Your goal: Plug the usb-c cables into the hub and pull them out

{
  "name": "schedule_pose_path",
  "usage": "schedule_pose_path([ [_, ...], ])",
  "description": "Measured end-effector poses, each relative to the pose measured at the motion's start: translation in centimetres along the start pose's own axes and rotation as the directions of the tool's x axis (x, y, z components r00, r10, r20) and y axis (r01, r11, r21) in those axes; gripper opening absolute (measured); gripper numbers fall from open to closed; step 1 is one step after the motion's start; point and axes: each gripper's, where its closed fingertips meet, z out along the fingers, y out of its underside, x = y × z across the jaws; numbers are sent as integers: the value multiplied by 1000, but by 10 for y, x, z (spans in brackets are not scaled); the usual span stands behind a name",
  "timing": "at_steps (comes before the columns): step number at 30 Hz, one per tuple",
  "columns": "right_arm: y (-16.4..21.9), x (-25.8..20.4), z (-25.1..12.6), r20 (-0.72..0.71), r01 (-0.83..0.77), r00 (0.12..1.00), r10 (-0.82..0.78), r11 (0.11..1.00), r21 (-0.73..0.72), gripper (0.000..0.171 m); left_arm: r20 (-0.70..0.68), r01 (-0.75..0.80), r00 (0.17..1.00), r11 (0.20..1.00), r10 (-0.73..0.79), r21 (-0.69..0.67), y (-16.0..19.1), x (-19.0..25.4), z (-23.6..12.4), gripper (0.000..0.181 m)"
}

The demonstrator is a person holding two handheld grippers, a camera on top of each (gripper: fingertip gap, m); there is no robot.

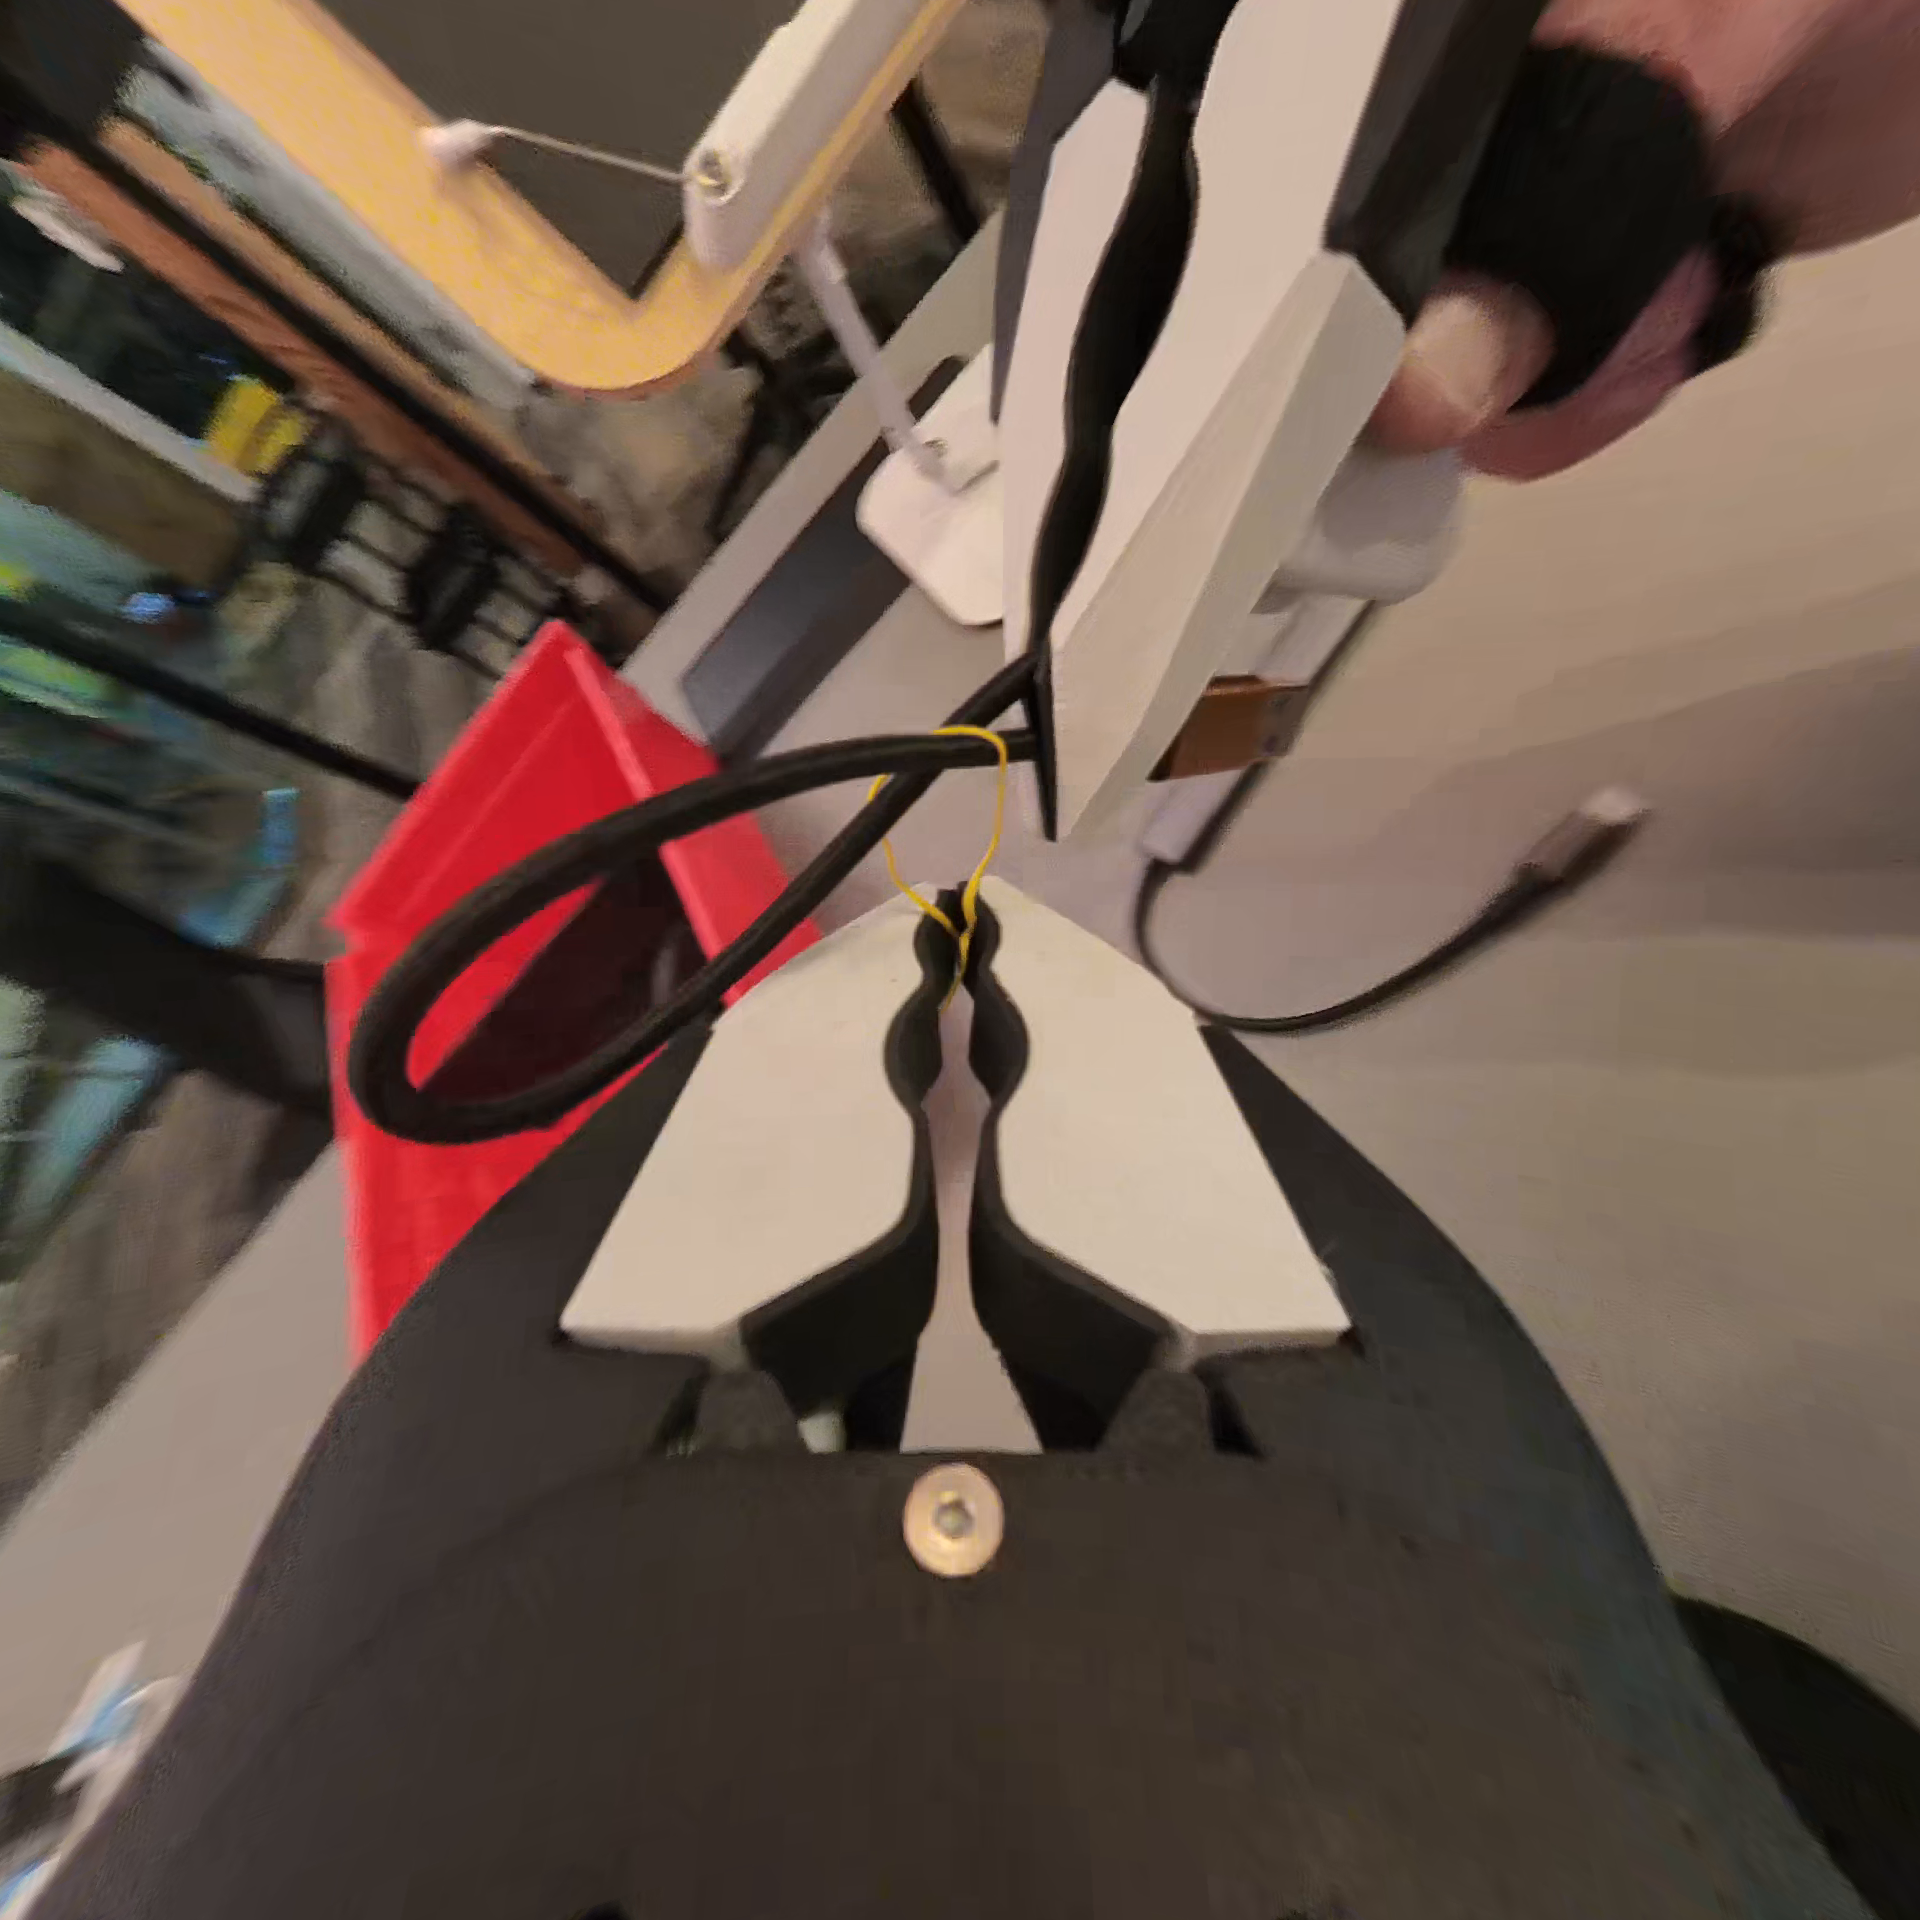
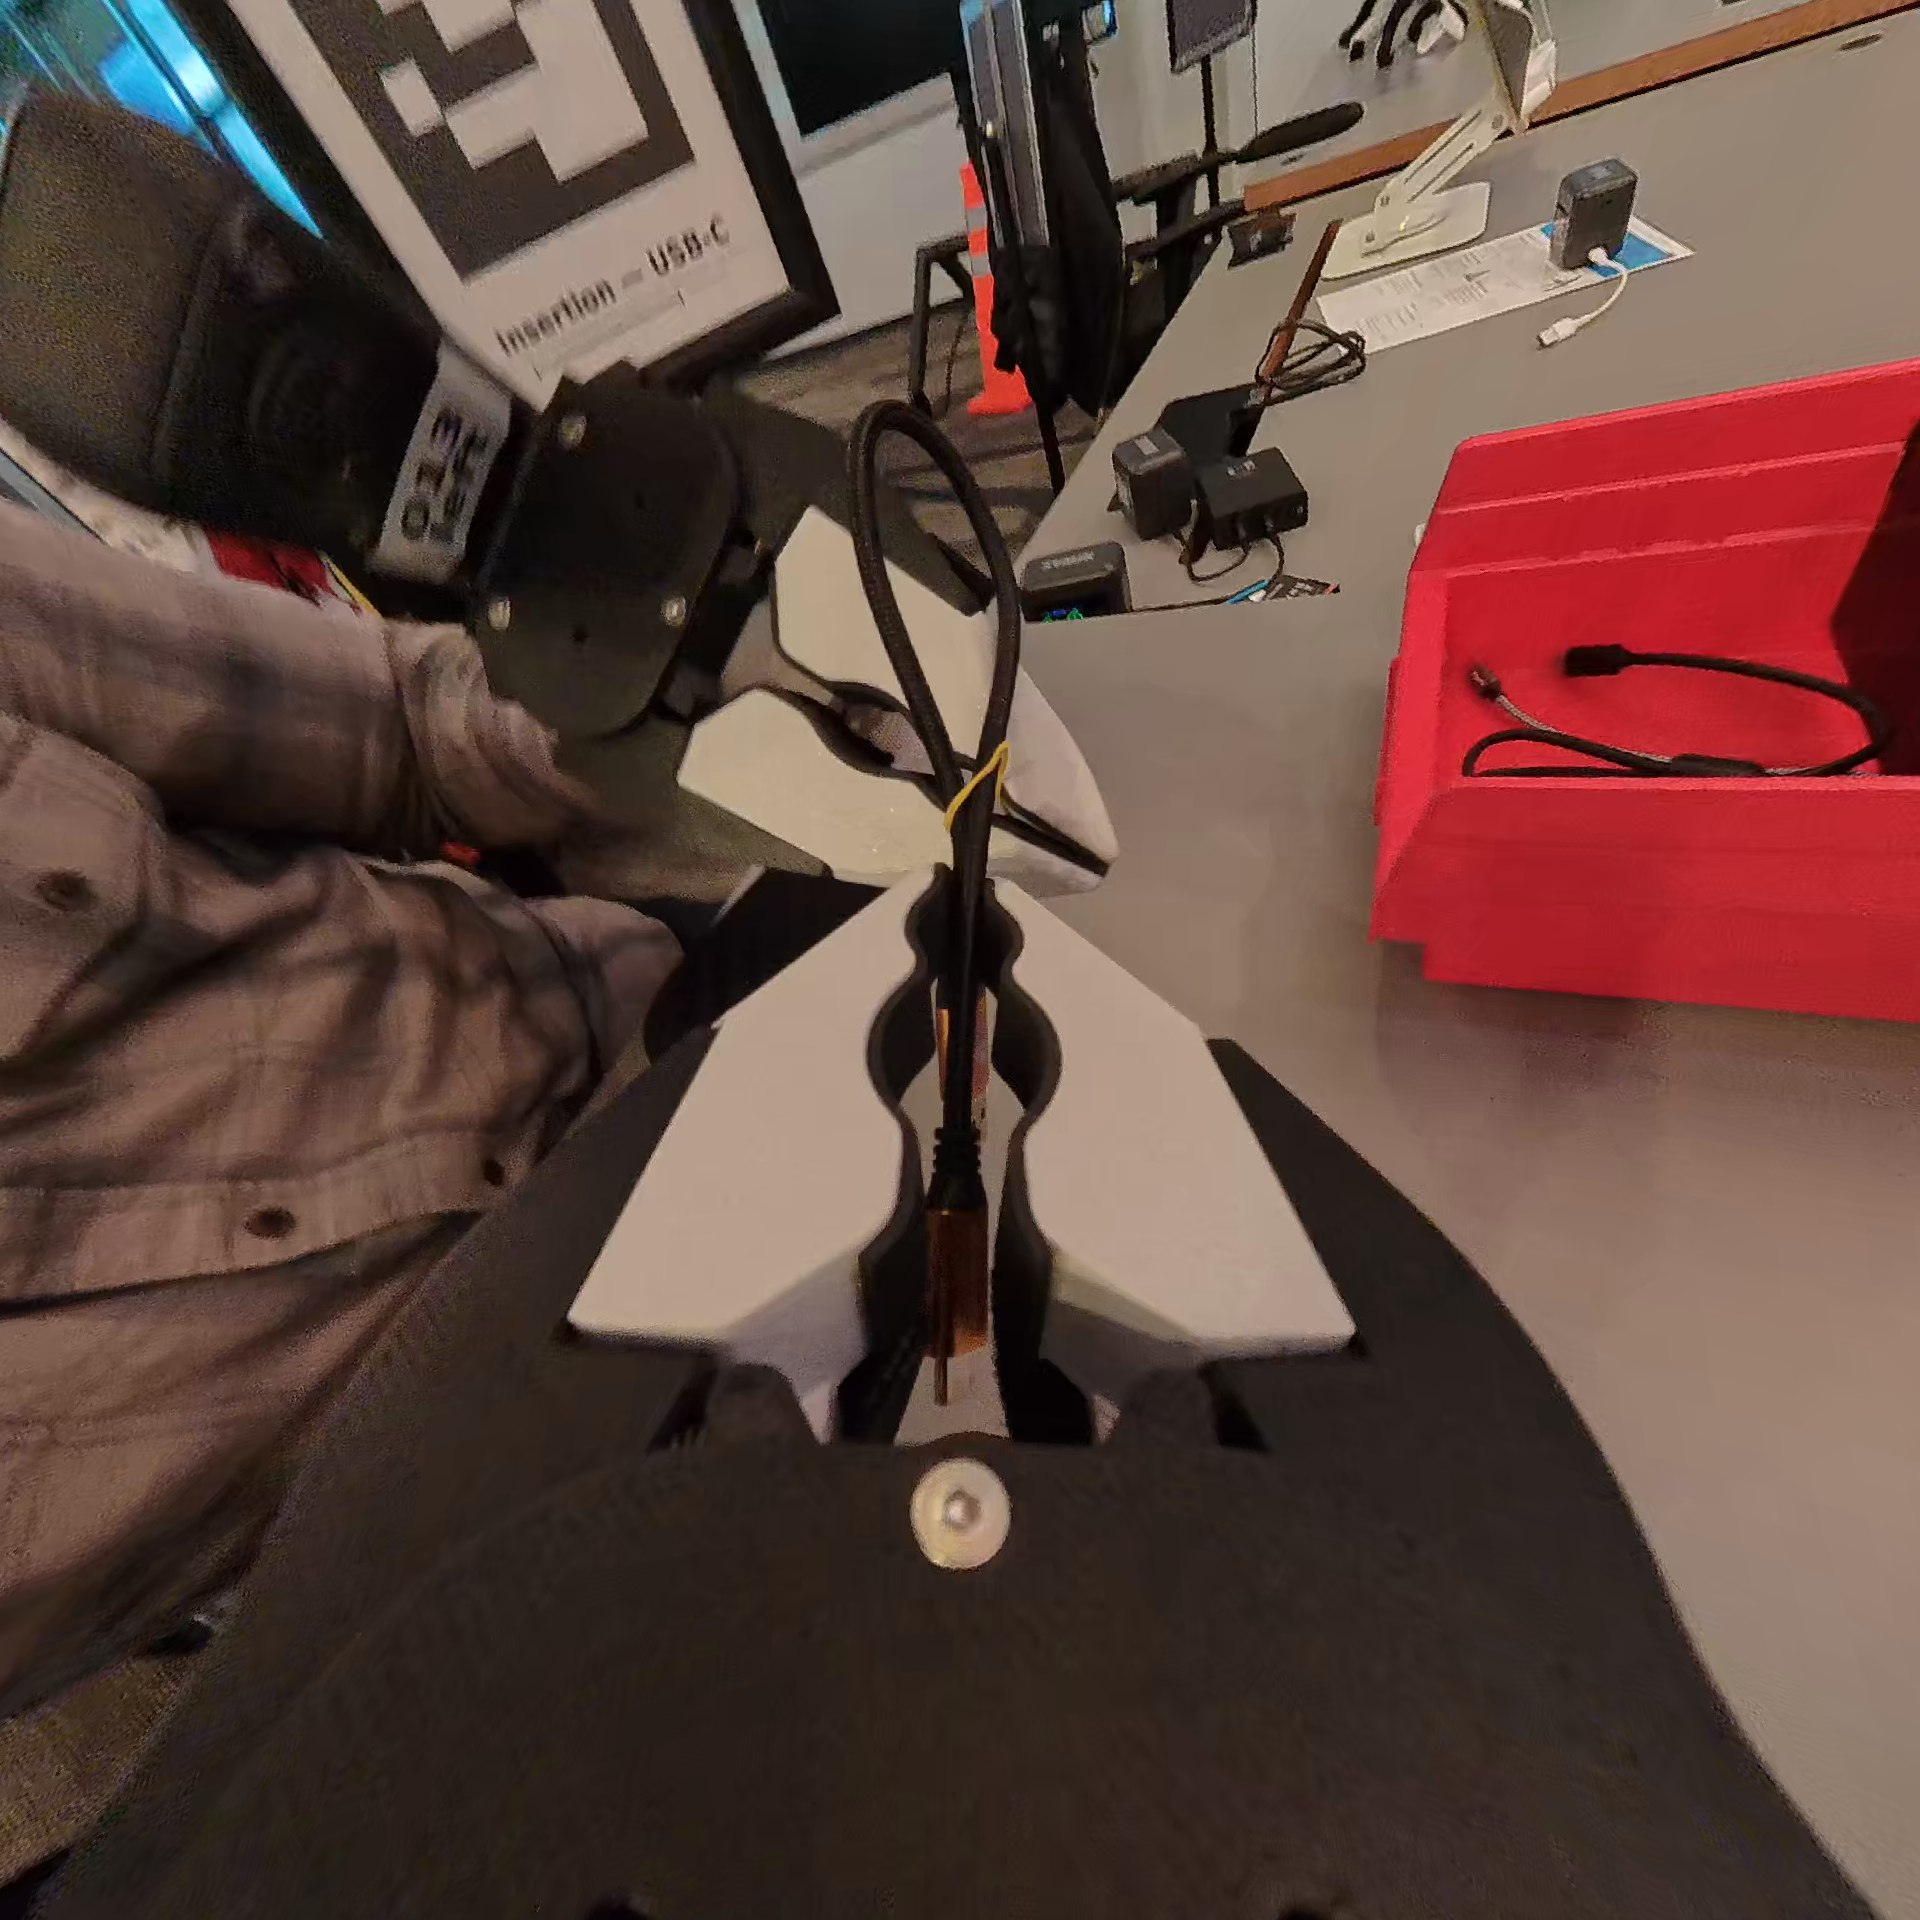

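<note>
My right gripper (image 2: 961,894) is shut on a folded black braided cable (image 2: 935,582). The cable's copper-coloured plug (image 2: 956,1283) lies between the fingers, and its loop sticks out past the tips. A thin yellow band (image 1: 982,790) circles the doubled cable (image 1: 582,914). My left gripper (image 1: 961,904) is shut on that band's end, just below the right gripper (image 1: 1049,810). In the right wrist view the left gripper (image 2: 1081,852) sits tip to tip with mine. I cannot pick out a hub for certain.
A red bin (image 2: 1662,831) holding more cables (image 2: 1714,727) stands on the grey table (image 2: 1455,1247). Small black boxes (image 2: 1247,499) sit further back. A loose cable with a silver plug (image 1: 1579,831) lies on the table. A white lamp base (image 1: 935,530) is behind. My left and right fingertips are right by each other.
</note>
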Motion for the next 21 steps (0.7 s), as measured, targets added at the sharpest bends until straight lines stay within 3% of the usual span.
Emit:
schedule_pose_path([
  [1,-2,0,1,13,-25,1000,25,1000,19,1,65,-48,997,999,49,-18,0,-6,0,0],
  [3,-5,0,4,28,-70,997,68,996,52,1,162,-132,977,990,139,-56,1,-14,1,0],
  [8,-13,5,3,33,-118,993,115,985,123,1,151,-93,984,996,93,-11,1,-15,3,0],
  [12,-17,8,0,41,-140,990,135,977,158,1,201,-144,970,990,141,2,-1,-18,1,0],
  [16,-12,8,0,20,-105,994,104,987,121,1,44,-14,999,998,11,57,2,-3,5,2],
  [17,-11,6,0,24,-96,995,94,989,115,0,0,31,1000,997,-31,77,2,-1,5,19],
  [21,-11,2,-2,36,-66,997,62,993,99,1,-216,230,956,965,-200,124,3,8,-1,40],
])
